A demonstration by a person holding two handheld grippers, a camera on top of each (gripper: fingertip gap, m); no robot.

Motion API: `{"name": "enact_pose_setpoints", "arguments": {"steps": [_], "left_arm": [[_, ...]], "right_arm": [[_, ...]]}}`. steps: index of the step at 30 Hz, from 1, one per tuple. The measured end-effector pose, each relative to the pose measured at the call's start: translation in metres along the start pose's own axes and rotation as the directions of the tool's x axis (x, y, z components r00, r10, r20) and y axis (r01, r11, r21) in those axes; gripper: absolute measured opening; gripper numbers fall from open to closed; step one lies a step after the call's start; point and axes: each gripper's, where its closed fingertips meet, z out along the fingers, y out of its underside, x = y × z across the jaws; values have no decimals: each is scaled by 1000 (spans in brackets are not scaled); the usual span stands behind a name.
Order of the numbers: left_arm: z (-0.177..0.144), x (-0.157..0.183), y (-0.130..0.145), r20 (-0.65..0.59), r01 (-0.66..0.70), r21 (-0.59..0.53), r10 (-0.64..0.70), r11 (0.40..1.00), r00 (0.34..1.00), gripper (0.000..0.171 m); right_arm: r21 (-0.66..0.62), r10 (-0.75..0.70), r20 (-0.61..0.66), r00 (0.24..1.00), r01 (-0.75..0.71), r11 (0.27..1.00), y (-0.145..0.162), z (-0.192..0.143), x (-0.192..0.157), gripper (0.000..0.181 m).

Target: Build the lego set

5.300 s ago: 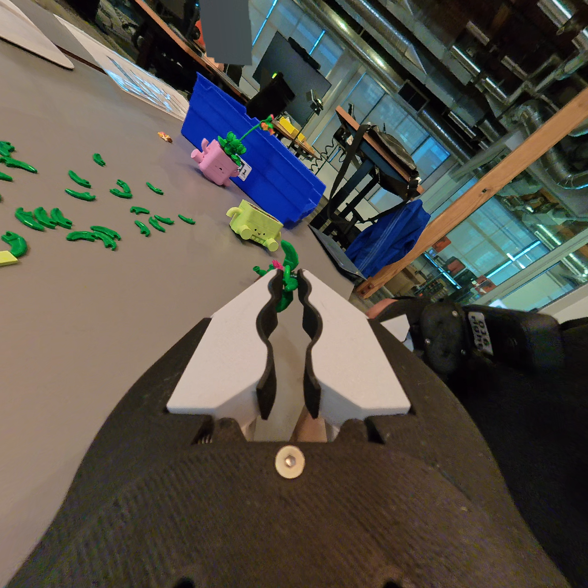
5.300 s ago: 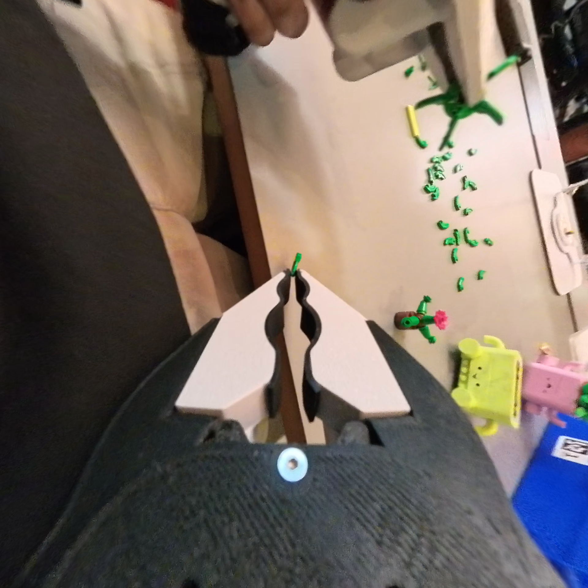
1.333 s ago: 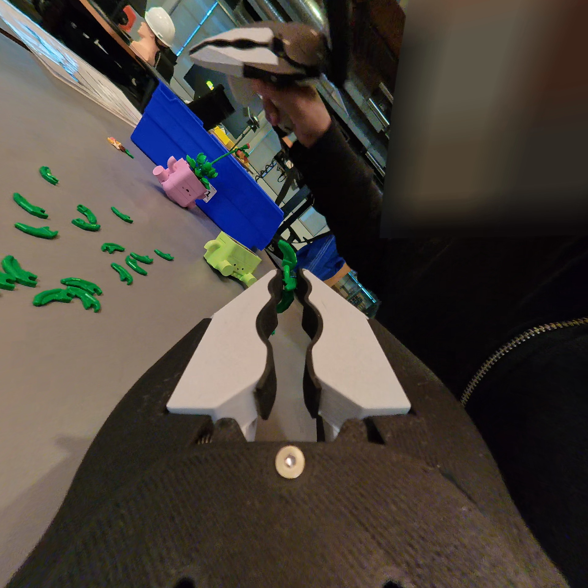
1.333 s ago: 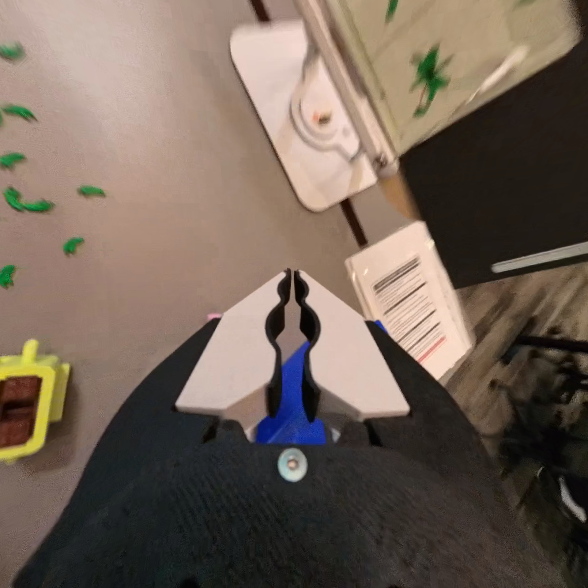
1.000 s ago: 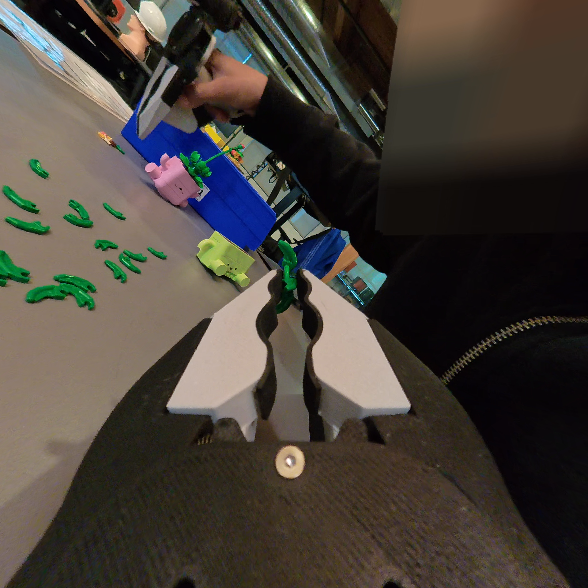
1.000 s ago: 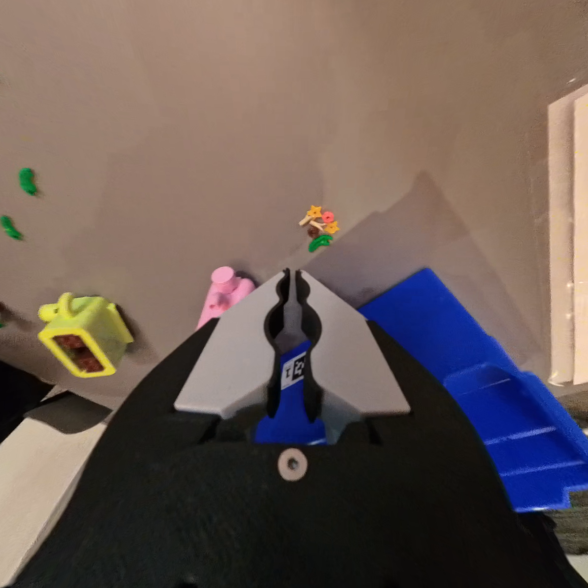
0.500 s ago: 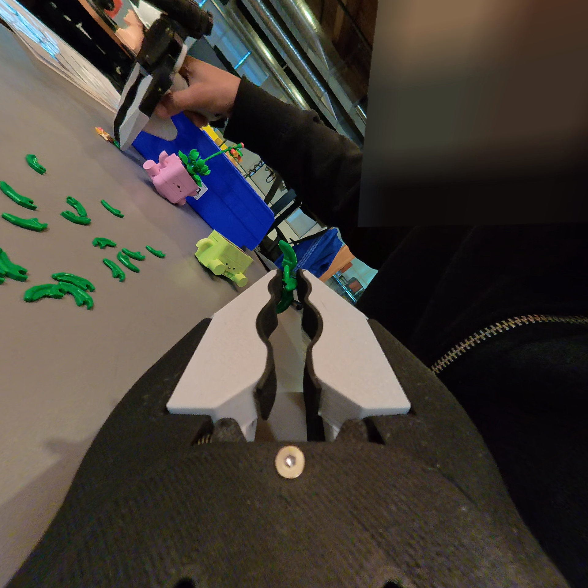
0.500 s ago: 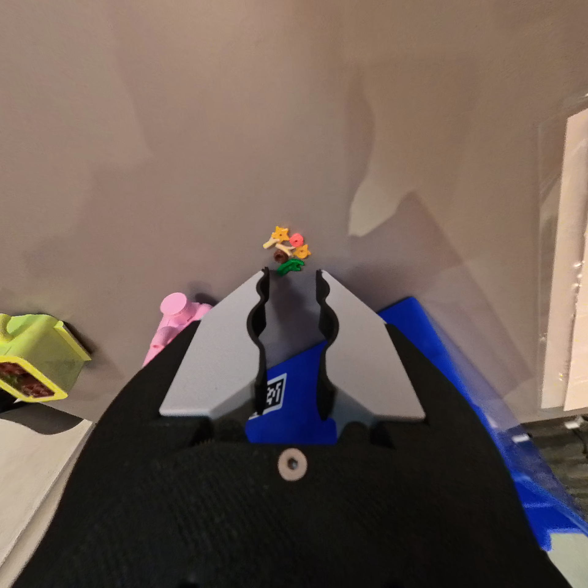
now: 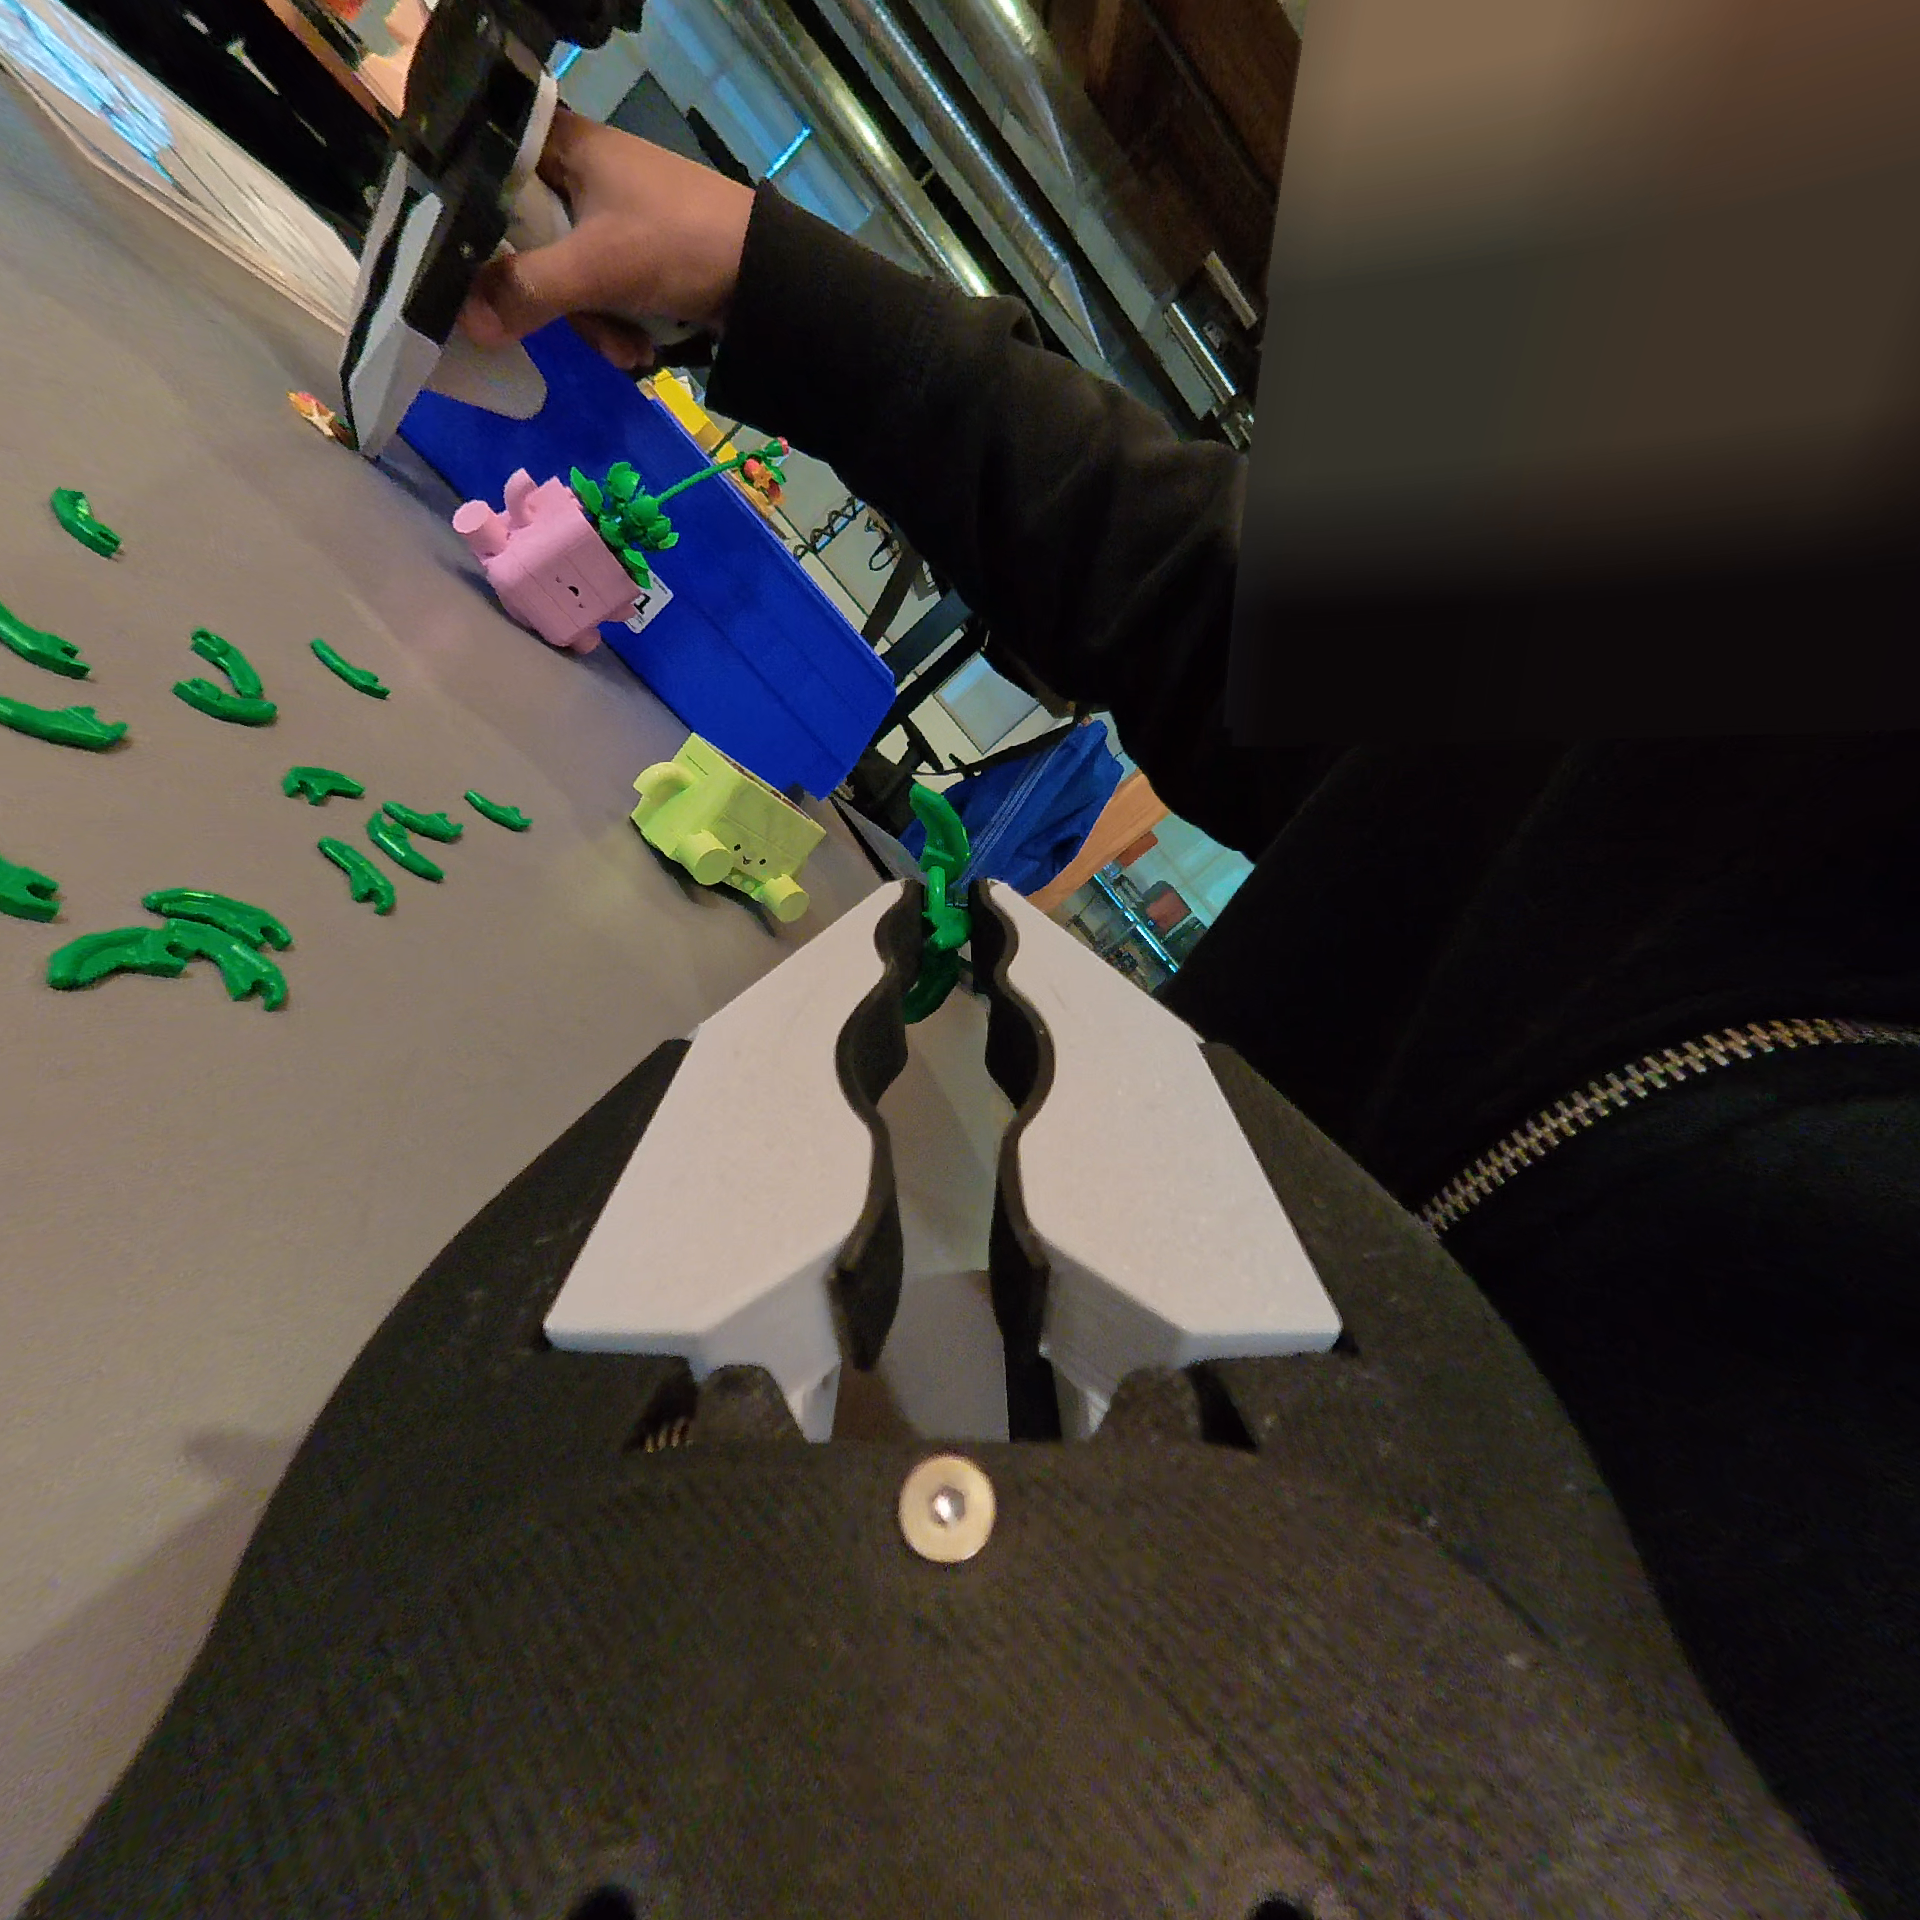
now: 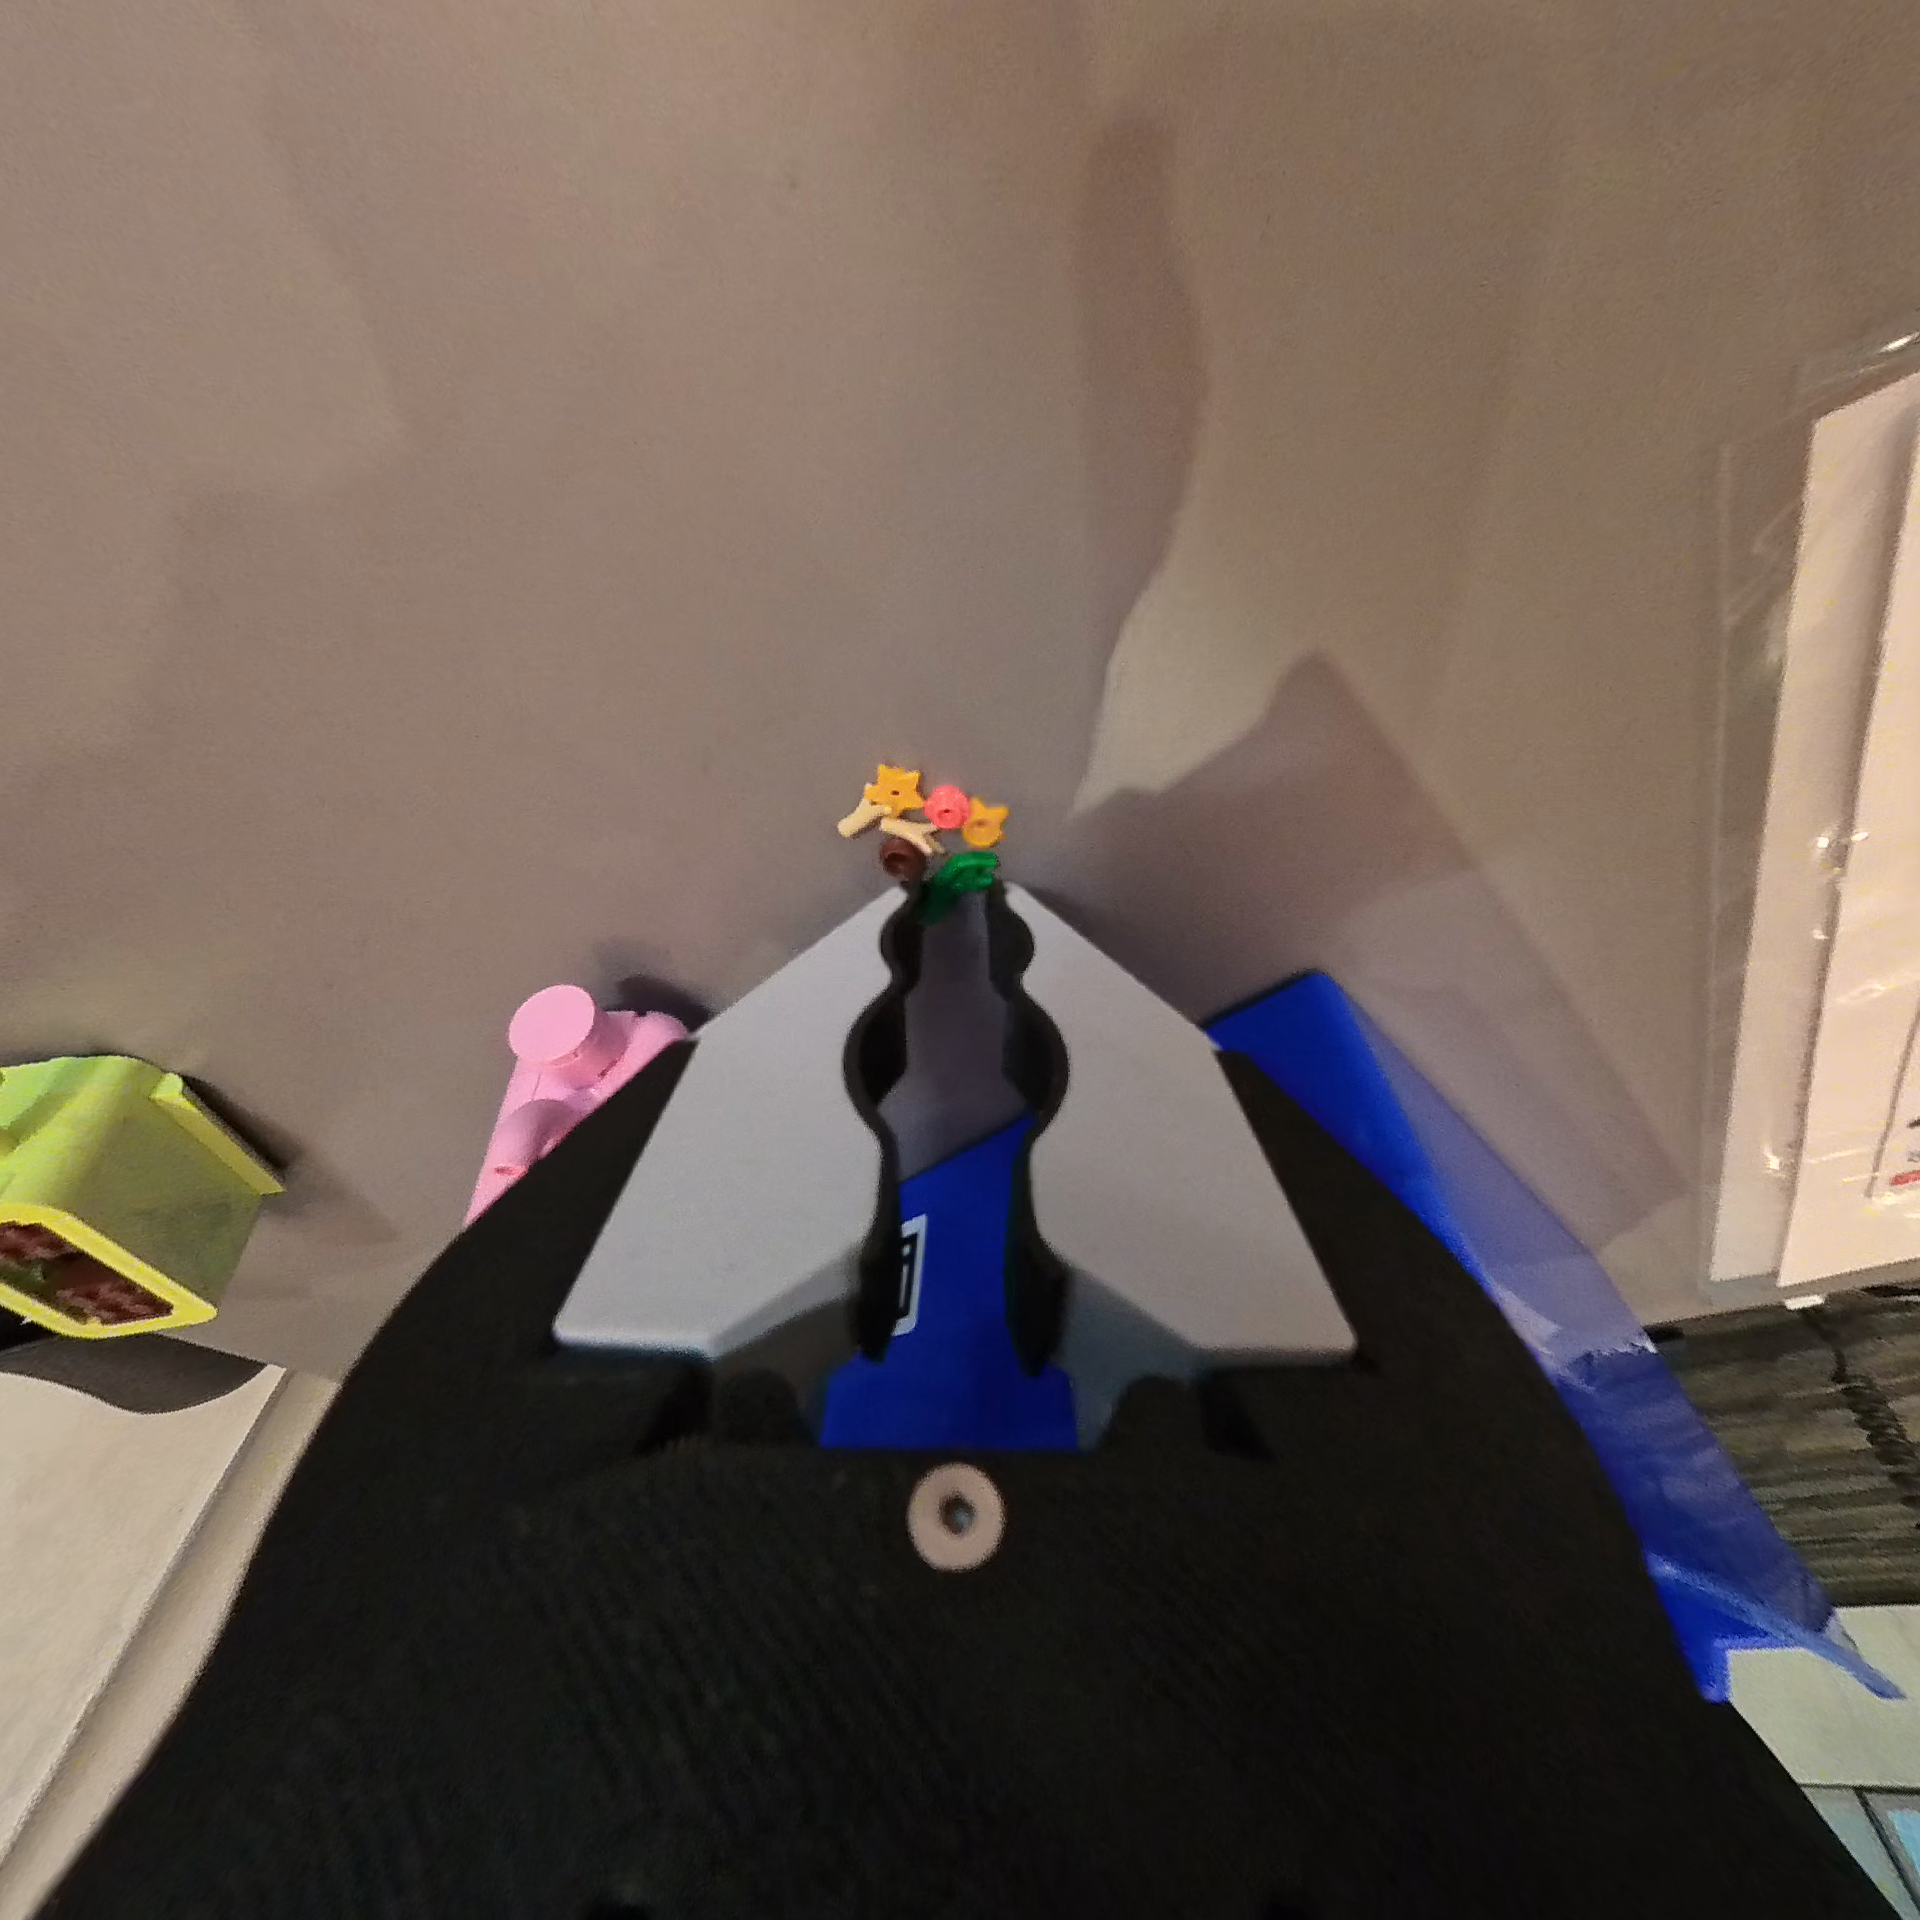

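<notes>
My left gripper point(image 9: 943, 894) is shut on a green plant stem point(image 9: 940, 831) and holds it above the grey table's near edge. My right gripper point(image 10: 951, 896) points down at the table, and its jaws have closed on the green leaf point(image 10: 961, 878) of a small flower sprig point(image 10: 925, 810) with orange and pink blossoms. In the left wrist view the right gripper point(image 9: 369, 426) touches the table by the blue bin point(image 9: 707, 582). A pink pot point(image 9: 561, 582) with a plant in it and a lime pot point(image 9: 727, 831) lie on their sides.
Several loose green leaf pieces point(image 9: 208, 925) lie scattered at the left of the table. The blue bin point(image 10: 1403, 1143) sits under my right gripper, with the pink pot point(image 10: 566, 1049) and lime pot point(image 10: 114, 1174) to its left. A bagged paper sheet point(image 10: 1849, 831) lies at the right. The left gripper's tips are roughly 40 cm from the right gripper's. To the pink pot point(image 9: 561, 582): right tips about 10 cm, left tips about 30 cm.
My right gripper swung over the bin, dropped to the flower sprig, and its jaws went from wide open to closed on the green leaf. My left gripper held still with the stem.
</notes>
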Motion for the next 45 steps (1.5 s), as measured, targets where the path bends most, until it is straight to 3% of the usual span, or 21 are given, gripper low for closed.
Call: {"name": "enact_pose_setpoints", "arguments": {"steps": [9,15,17,22,27,30,35,45], "left_arm": [[-1,0,0,3,-4,2,4,1000,1000,5],[-2,0,-2,4,2,15,-2,1000,1000,5],[-2,0,-2,7,2,24,-2,1000,1000,5],[-9,-3,-8,17,53,72,-55,996,998,5],[-17,-7,-16,-38,201,132,-198,971,980,5],[-20,-9,-20,-65,252,148,-245,956,967,5],[-16,-9,-15,-54,253,114,-248,961,967,5],[-19,-7,-19,-116,316,115,-303,942,946,6]], "right_arm": [[40,-39,-57,998,41,998,3,-10,0,4],[159,-96,-107,990,112,981,1,-58,-35,4],[243,-133,-79,988,149,959,1,-79,-72,4],[491,-295,59,954,230,840,14,-108,-213,4],[603,-407,157,900,239,761,49,-85,-346,4],[639,-419,242,875,181,747,62,-57,-402,4],[596,-295,131,946,162,786,67,1,-409,4],[672,-159,-63,985,160,723,68,7,-396,7]]}}
